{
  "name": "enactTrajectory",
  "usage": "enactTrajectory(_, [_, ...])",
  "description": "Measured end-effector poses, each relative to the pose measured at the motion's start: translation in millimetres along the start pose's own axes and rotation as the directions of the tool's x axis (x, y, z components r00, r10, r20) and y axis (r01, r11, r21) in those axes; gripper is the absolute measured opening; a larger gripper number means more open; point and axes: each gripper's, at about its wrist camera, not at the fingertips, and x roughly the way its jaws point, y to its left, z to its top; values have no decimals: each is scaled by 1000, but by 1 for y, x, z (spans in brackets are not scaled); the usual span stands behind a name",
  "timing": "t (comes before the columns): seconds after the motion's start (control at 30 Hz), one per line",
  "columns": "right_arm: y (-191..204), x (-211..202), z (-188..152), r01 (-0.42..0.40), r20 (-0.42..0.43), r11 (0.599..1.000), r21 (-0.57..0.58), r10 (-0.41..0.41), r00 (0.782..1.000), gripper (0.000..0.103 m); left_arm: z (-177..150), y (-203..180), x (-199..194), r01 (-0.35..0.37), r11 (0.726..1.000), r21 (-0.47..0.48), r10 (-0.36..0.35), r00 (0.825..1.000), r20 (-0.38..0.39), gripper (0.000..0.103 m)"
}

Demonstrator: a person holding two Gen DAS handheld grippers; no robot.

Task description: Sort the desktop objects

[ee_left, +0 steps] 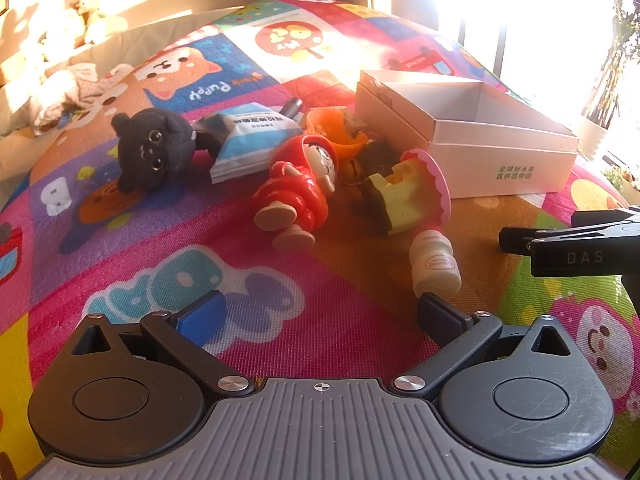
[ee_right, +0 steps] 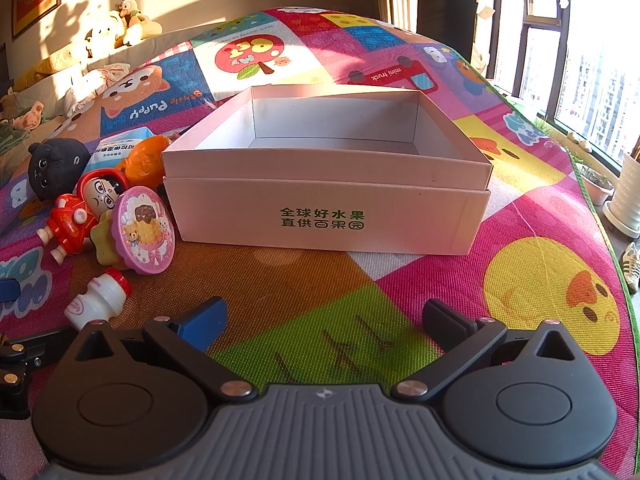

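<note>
On a colourful play mat a pile of toys lies left of an open white cardboard box (ee_right: 326, 208) (ee_left: 500, 160). The pile holds a black plush cat (ee_left: 154, 146) (ee_right: 54, 166), a blue-white packet (ee_left: 254, 136), a red doll figure (ee_left: 296, 192) (ee_right: 80, 212), an orange toy (ee_left: 336, 130) (ee_right: 146, 158), a yellow toy with a pink round top (ee_left: 404, 196) (ee_right: 146, 232) and a small white bottle (ee_left: 434, 264) (ee_right: 98, 300). My left gripper (ee_left: 320, 316) is open, its right finger beside the bottle. My right gripper (ee_right: 324, 320) is open, facing the box, which holds nothing.
The right gripper's black body (ee_left: 580, 248) shows at the right edge of the left wrist view. Soft toys (ee_right: 116, 28) and cushions line the wall at the back left. Windows and plant pots (ee_right: 628, 200) stand beyond the mat's right edge.
</note>
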Motion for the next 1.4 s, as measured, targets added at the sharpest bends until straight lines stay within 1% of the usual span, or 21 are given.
enactTrajectory(0.3, [-1, 0, 0, -2, -1, 1000, 3, 2, 1000, 103, 2, -1, 2, -2, 1000, 3, 2, 1000, -16, 103])
enactTrajectory(0.4, [-4, -2, 2, -17, -34, 1000, -2, 17, 999, 103, 3, 0, 2, 1, 1000, 2, -1, 1000, -22, 103])
enactTrajectory(0.5, [-3, -12, -2, -12, -69, 1000, -4, 12, 998, 103, 4, 1, 2, 1, 1000, 2, -1, 1000, -22, 103])
enactTrajectory(0.6, [-3, -19, -8, -12, -71, 1000, -6, 12, 997, 103, 3, 2, 2, 3, 1000, 3, -3, 1000, -20, 103])
enactTrajectory(0.83, [-4, -19, -8, -27, -78, 1000, -11, 26, 997, 103, 3, 7, 0, 16, 1000, -10, -16, 1000, -9, 103])
enactTrajectory(0.9, [-4, -19, -8, -34, -76, 999, -16, 33, 997, 103, 4, 6, 0, 11, 1000, -5, -11, 1000, -9, 103])
enactTrajectory(0.97, [-5, -20, -8, -44, -73, 999, -21, 43, 996, 103, 4, 5, -1, -19, 1000, 12, 19, 1000, -4, 103])
enactTrajectory(1.0, [-5, -21, -9, -52, -71, 998, -25, 50, 996, 103, 4, 4, -3, -47, 999, 26, 47, 999, 10, 103])
enactTrajectory(1.07, [-6, -24, -10, -86, -67, 995, -40, 83, 994, 103, 5, 5, -6, -126, 990, 56, 124, 991, 49, 103])
enactTrajectory(1.1, [-5, -27, -11, -111, -63, 993, -50, 108, 992, 103, 5, 7, -8, -154, 986, 58, 150, 987, 61, 103])
enactTrajectory(1.13, [-5, -29, -11, -137, -56, 989, -62, 134, 989, 103, 6, 11, -10, -164, 985, 47, 161, 985, 66, 103])
enactTrajectory(1.23, [7, -45, -13, -171, 18, 974, -147, 176, 984, 103, 11, 30, -21, -157, 987, -21, 158, 984, 82, 103])
enactTrajectory(1.33, [25, -57, -9, -224, 46, 940, -259, 243, 969, 103, 12, 47, -29, -153, 984, -93, 162, 981, 103, 103])
enactTrajectory(1.37, [29, -60, -6, -243, 51, 930, -275, 267, 962, 98, 12, 52, -31, -147, 982, -114, 159, 982, 104, 103])
enactTrajectory(1.4, [33, -61, -1, -263, 52, 924, -279, 288, 956, 90, 11, 55, -33, -137, 982, -129, 151, 983, 105, 103])
